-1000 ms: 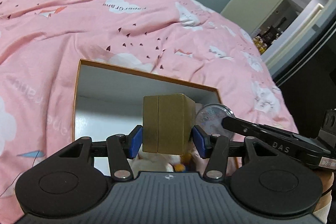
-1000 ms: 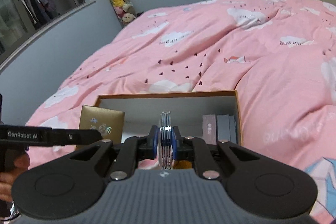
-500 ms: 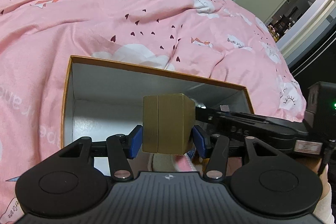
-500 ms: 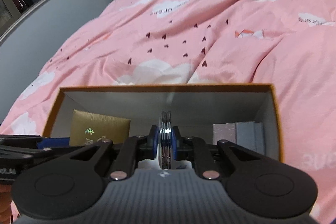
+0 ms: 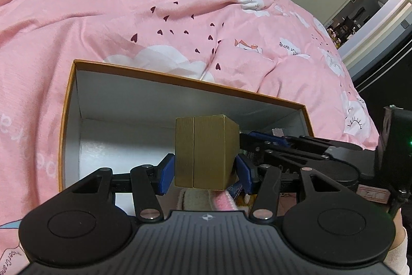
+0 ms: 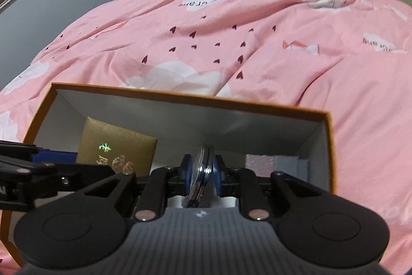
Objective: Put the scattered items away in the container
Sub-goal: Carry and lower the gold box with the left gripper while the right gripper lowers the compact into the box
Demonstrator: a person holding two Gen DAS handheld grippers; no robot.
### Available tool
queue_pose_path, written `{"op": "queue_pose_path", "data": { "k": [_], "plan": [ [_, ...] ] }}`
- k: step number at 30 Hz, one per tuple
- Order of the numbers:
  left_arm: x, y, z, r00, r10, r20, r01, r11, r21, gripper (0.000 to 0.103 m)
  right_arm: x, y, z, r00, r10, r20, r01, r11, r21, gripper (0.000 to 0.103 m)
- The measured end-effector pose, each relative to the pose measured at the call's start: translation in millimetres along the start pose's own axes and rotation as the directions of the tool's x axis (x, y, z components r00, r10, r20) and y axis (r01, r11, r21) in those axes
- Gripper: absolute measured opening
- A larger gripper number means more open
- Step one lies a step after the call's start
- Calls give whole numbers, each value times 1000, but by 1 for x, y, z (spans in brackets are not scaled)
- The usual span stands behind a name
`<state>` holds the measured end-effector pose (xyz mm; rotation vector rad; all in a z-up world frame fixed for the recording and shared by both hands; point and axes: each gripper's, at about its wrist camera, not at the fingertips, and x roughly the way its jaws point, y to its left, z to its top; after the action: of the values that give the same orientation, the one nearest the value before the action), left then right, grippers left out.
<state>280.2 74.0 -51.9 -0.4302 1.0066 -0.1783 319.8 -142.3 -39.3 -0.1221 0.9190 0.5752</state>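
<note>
Pink cloud-print duvet (image 5: 180,25), orange-rimmed box (image 5: 67,105) at six o'clock, left gripper (image 5: 205,173) pinching gold box (image 5: 204,151), right gripper (image 6: 201,177) jaws opening around tilted round disc (image 6: 203,172).

Both wrist cams sit behind their tongs, tilted down, close above the open box (image 5: 180,80). Shared area: box interior (image 6: 257,130) and pink bed (image 6: 257,30).
</note>
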Motion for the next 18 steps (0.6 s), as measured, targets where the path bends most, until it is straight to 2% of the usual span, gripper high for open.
{"op": "queue_pose_path", "data": {
  "k": [6,12,18],
  "plan": [
    [6,-1,2,1000,-31,-4,31,999,-18,59,-21,-3,1,998,-20,58,19,1000,4,21],
    [20,-7,6,997,-71,0,71,997,-44,59,-53,-11,-6,991,-25,132,18,998,56,21],
    [49,-6,8,987,-159,-29,154,980,-122,59,-75,-25,-20,984,-45,171,25,992,120,21]
  ]
}}
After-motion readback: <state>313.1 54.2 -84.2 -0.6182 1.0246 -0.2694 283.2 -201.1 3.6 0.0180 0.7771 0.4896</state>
